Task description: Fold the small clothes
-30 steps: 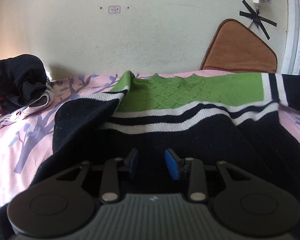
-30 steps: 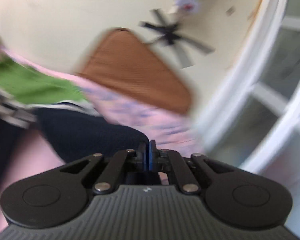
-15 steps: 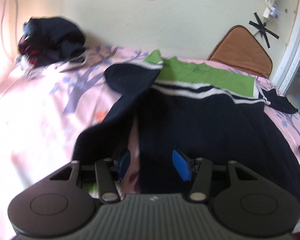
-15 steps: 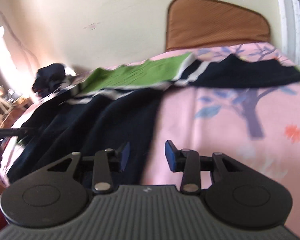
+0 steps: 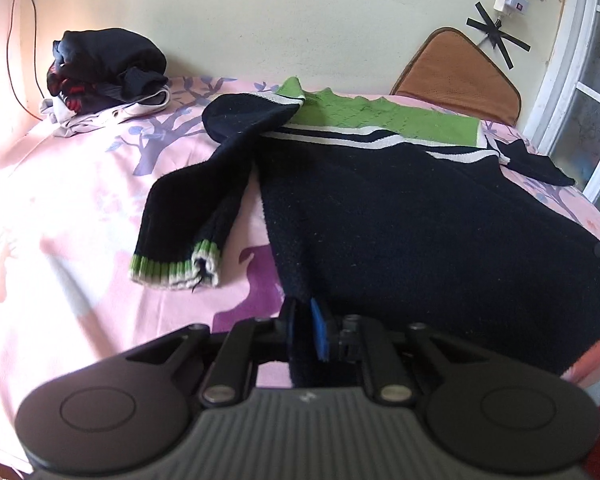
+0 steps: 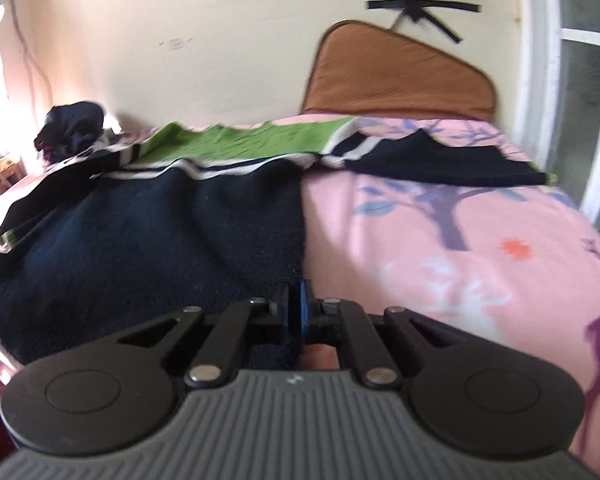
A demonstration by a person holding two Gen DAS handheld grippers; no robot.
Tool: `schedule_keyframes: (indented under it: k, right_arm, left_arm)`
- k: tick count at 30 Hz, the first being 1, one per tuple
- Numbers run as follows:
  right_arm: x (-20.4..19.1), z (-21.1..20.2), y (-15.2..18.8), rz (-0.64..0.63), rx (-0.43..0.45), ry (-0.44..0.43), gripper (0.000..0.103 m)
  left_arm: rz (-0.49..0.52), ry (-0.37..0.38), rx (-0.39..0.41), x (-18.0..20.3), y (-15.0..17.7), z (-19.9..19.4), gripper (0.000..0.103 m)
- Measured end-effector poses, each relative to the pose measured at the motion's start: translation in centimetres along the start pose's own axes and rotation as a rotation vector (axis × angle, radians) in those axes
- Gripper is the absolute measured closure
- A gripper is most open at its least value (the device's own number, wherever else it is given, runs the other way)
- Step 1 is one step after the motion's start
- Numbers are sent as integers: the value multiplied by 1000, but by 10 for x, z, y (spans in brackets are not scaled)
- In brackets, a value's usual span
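While the navy knit sweater with green yoke and white stripes lies flat on the pink tree-print bedsheet, left gripper and right gripper each pinch 1 near hem corner.

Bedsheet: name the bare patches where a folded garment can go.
Bare bedsheet lies left of the sweater's folded sleeve, below the clothes pile. More bare sheet lies right of the sweater, below its far sleeve. The middle is covered.
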State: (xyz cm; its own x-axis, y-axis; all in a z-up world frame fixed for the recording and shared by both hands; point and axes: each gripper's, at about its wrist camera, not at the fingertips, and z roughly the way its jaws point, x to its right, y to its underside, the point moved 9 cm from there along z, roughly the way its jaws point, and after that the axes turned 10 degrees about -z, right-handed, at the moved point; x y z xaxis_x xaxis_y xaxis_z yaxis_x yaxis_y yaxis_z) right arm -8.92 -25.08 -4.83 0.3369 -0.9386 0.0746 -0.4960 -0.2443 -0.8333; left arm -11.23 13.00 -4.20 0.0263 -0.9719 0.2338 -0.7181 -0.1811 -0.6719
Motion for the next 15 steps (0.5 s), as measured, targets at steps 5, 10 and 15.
schedule_keyframes:
  k: [5,10,15]
  right_arm:
    - [-4,20,11,-36,-105,-28,84]
    - [-11,3,-34,1,101,-19,62]
    - [-25,31,-57,78,128,-138,61]
  left_arm:
    - [-24,-18,27,-13,-11,-5,86]
    - [76,-210,227,-29,-59,-22,56]
    - [159,-275,167,-25,-85,24,52]
